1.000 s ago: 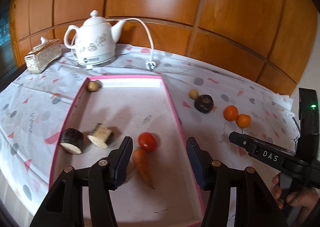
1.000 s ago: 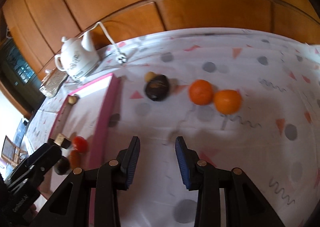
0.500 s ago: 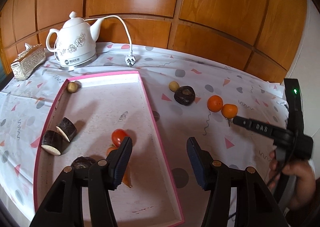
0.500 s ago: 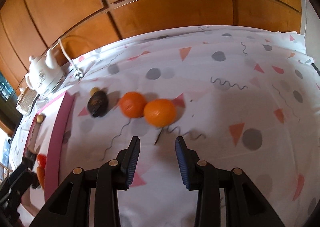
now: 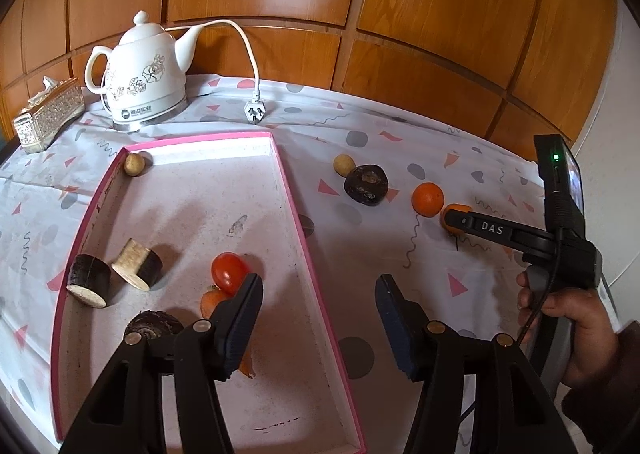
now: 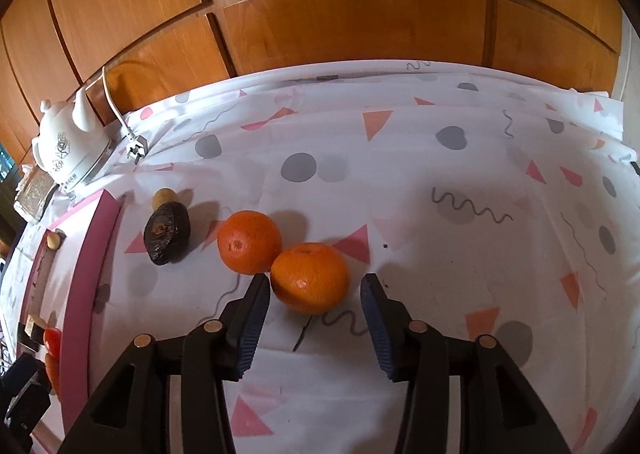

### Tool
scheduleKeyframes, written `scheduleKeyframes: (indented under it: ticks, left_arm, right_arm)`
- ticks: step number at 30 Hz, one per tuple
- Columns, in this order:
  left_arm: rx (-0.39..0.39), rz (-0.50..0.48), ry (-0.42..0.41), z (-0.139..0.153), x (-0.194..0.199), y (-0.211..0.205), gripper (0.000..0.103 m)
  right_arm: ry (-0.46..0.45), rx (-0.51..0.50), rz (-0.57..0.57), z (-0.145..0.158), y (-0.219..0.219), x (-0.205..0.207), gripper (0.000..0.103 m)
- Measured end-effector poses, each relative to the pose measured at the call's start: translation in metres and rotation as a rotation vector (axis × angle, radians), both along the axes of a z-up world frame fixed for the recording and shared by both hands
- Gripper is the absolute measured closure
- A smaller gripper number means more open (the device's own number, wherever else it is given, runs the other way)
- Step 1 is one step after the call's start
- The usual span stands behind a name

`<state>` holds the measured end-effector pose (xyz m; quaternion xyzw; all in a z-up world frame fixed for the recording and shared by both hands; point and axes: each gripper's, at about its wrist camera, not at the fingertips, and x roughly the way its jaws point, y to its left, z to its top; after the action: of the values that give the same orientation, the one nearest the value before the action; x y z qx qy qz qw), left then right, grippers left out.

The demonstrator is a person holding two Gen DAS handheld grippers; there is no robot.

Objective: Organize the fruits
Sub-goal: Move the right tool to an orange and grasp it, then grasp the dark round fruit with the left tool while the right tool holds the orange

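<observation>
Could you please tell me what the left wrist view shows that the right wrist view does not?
Only the left wrist view shows the open left gripper, the dark cut pieces in the pink tray, and the person's hand.

Only the right wrist view shows the right gripper, which has just opened, bracketing the nearer orange without touching it.

Both show the kettle, both oranges and the tomato.
</observation>
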<state>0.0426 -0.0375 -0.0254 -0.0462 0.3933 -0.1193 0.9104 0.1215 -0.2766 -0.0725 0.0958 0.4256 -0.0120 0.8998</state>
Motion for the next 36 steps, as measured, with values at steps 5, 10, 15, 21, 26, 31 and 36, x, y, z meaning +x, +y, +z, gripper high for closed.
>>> scheduleKeyframes:
  ticks: [5, 10, 15, 21, 26, 31, 36]
  left_arm:
    - [-0.001, -0.003, 0.007, -0.002, 0.003, -0.002, 0.044]
    - [0.002, -0.022, 0.017, -0.003, 0.006, -0.009, 0.044]
    - [-0.001, -0.037, 0.021, -0.001, 0.010, -0.017, 0.044]
    - [-0.027, -0.032, 0.050, -0.001, 0.020, -0.028, 0.044]
    - [-0.016, -0.042, 0.057, -0.002, 0.024, -0.039, 0.044]
    - [-0.009, -0.053, 0.069, -0.005, 0.028, -0.048, 0.044]
    - [-0.008, -0.044, 0.083, -0.009, 0.033, -0.052, 0.044]
  right_arm:
    - [-0.020, -0.007, 0.019, -0.003, 0.002, 0.002, 0.062]
    - [-0.024, -0.023, 0.016, -0.003, 0.000, -0.003, 0.063]
    - [-0.025, -0.040, -0.031, -0.003, -0.011, -0.013, 0.063]
    - [-0.027, -0.061, -0.049, -0.003, -0.020, -0.023, 0.063]
    - [-0.031, -0.073, -0.049, -0.003, -0.021, -0.027, 0.063]
    - [-0.035, -0.098, -0.059, -0.003, -0.024, -0.032, 0.063]
    - [-0.038, -0.120, -0.070, -0.002, -0.025, -0.033, 0.063]
